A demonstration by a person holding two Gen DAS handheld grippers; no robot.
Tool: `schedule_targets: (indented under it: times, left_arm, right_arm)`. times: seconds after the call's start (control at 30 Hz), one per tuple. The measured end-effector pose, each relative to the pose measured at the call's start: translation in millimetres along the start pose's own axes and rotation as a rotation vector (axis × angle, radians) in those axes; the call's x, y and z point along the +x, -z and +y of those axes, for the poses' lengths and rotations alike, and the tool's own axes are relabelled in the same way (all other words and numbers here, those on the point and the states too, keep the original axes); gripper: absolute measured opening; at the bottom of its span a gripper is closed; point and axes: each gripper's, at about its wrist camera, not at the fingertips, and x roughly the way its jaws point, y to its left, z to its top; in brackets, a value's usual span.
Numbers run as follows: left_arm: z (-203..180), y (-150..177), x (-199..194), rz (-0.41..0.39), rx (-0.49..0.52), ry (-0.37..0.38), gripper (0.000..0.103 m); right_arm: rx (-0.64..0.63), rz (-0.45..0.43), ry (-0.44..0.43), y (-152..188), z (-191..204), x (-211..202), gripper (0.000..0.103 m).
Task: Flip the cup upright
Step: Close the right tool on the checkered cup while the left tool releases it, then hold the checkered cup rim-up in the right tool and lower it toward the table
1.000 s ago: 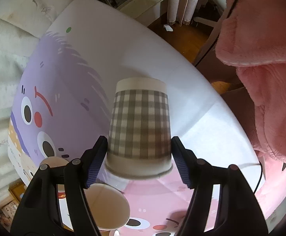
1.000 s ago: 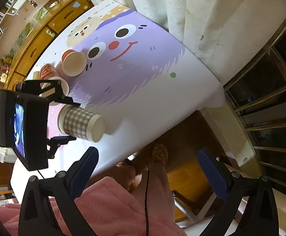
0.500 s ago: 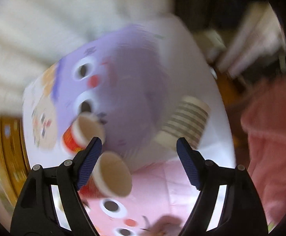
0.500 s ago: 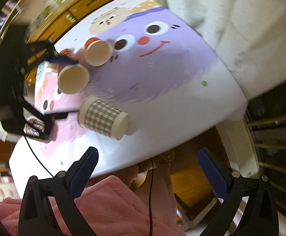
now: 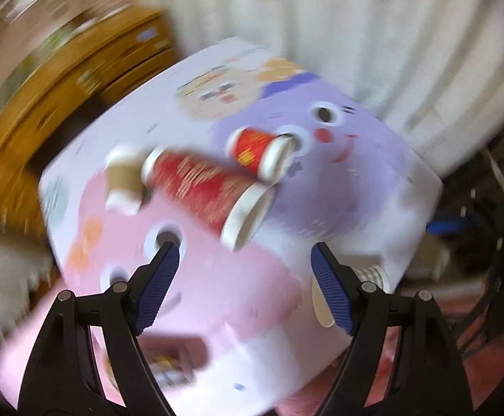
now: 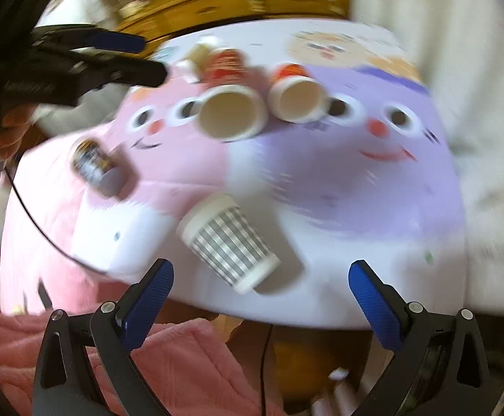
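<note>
The grey checked paper cup (image 6: 229,244) lies on its side on the white part of the table near the front edge, just ahead of my right gripper (image 6: 260,287), which is open and empty. In the left wrist view the cup (image 5: 369,274) shows only partly behind the right finger. My left gripper (image 5: 245,284) is open and empty above the pink part of the cloth; it also shows in the right wrist view (image 6: 106,55) at the upper left. Both views are blurred.
Two red paper cups (image 5: 213,190) (image 5: 258,149) lie on their sides mid-table, with a brown cup (image 5: 123,180) beside them. A small dark can (image 6: 96,166) lies on the pink area. The cartoon tablecloth (image 6: 355,190) covers the table. Pink fleece (image 6: 182,364) is below the front edge.
My left gripper has let go of the checked cup and swung away from it. The cup now lies on its side on the table. My right gripper has turned to face the table.
</note>
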Motion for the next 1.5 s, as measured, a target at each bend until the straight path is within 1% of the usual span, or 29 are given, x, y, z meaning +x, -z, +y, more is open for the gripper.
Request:
schedule_targets:
  times: [0.03, 0.07, 0.1, 0.13, 0.17, 0.23, 0.3, 0.4, 0.43, 0.47, 0.57, 0.6, 0.73, 0.8, 0.87, 0.9, 1.07, 1.1, 1.2, 1.33, 1.43, 1.5]
  left_arm:
    - [6.1, 11.8, 1.2, 0.002, -0.073, -0.010, 0.076]
    - [16.1, 30.5, 3.0, 0.003, -0.181, -0.021, 0.076]
    - [22.7, 43.6, 3.6, 0.004, -0.254, -0.030, 0.076]
    - [33.5, 62.2, 2.3, 0.006, -0.358, -0.049, 0.076]
    - [41.0, 76.7, 3.4, 0.007, -0.432, -0.053, 0.076]
    - [56.9, 106.5, 3.7, 0.010, -0.570, -0.033, 0.076]
    - [67.6, 132.0, 4.9, 0.036, -0.662, -0.047, 0.076]
    - [76.2, 168.5, -1.0, 0.021, -0.809, -0.057, 0.076]
    - [78.4, 178.7, -4.0, 0.016, -0.850, -0.051, 0.076]
    - [82.4, 194.8, -7.9, 0.007, -0.914, -0.037, 0.076]
    - [87.1, 218.5, -11.6, -0.004, -1.012, -0.001, 0.076]
    - [87.6, 222.8, -13.2, -0.003, -1.029, -0.001, 0.076]
    - [85.3, 235.4, -14.9, 0.000, -1.043, -0.019, 0.076]
    - [83.2, 229.6, -12.1, 0.013, -1.044, 0.006, 0.076]
    - [75.8, 221.7, -7.3, 0.038, -1.020, 0.034, 0.076]
    - [72.5, 218.4, -5.5, 0.051, -1.004, 0.037, 0.076]
    - [59.8, 203.2, 3.5, 0.088, -0.939, 0.039, 0.076]
    - [58.6, 201.9, 3.7, 0.091, -0.931, 0.035, 0.076]
    - [54.0, 196.8, 6.2, 0.108, -0.899, 0.037, 0.076]
    - [49.7, 192.3, 9.0, 0.133, -0.860, 0.027, 0.076]
    - [48.5, 192.0, 7.2, 0.135, -0.842, 0.005, 0.076]
    - [48.0, 191.7, 4.9, 0.126, -0.837, 0.000, 0.076]
  right_arm:
    - [-0.074, -0.007, -0.014, -1.3, 11.0, 8.1, 0.102]
    - [-0.134, -0.003, -0.009, -0.8, 21.9, 16.2, 0.102]
    - [-0.176, 0.008, -0.001, 1.3, 30.6, 22.8, 0.102]
    - [-0.246, 0.041, 0.024, 1.2, 42.0, 35.9, 0.102]
    - [-0.302, 0.063, 0.047, 1.4, 51.7, 46.1, 0.102]
    - [-0.377, 0.081, 0.056, 2.0, 65.0, 58.8, 0.102]
    - [-0.429, 0.108, 0.039, 3.5, 78.0, 72.4, 0.102]
    - [-0.474, 0.163, 0.035, -3.6, 91.6, 93.7, 0.099]
    - [-0.486, 0.170, 0.034, -1.3, 94.5, 96.2, 0.093]
    - [-0.504, 0.184, 0.040, -2.7, 98.6, 101.3, 0.086]
    - [-0.514, 0.224, 0.041, -5.8, 101.7, 114.7, 0.077]
    - [-0.514, 0.228, 0.037, 0.8, 103.0, 115.9, 0.077]
    - [-0.498, 0.247, 0.047, -0.7, 104.5, 126.0, 0.075]
    - [-0.476, 0.249, 0.037, -4.3, 102.5, 128.9, 0.073]
    - [-0.456, 0.249, 0.035, -2.7, 100.4, 128.5, 0.071]
    - [-0.447, 0.249, 0.034, 4.0, 100.3, 128.0, 0.071]
    - [-0.403, 0.228, 0.011, 1.3, 82.0, 123.0, 0.068]
    - [-0.400, 0.223, 0.007, 0.0, 84.1, 125.2, 0.068]
    - [-0.375, 0.184, -0.001, -1.5, 79.2, 119.5, 0.067]
    - [-0.340, 0.112, -0.032, -4.5, 70.8, 108.6, 0.067]
    - [-0.315, 0.029, -0.064, -7.9, 65.8, 98.7, 0.067]
    - [-0.297, -0.041, -0.084, -9.2, 62.3, 88.0, 0.067]
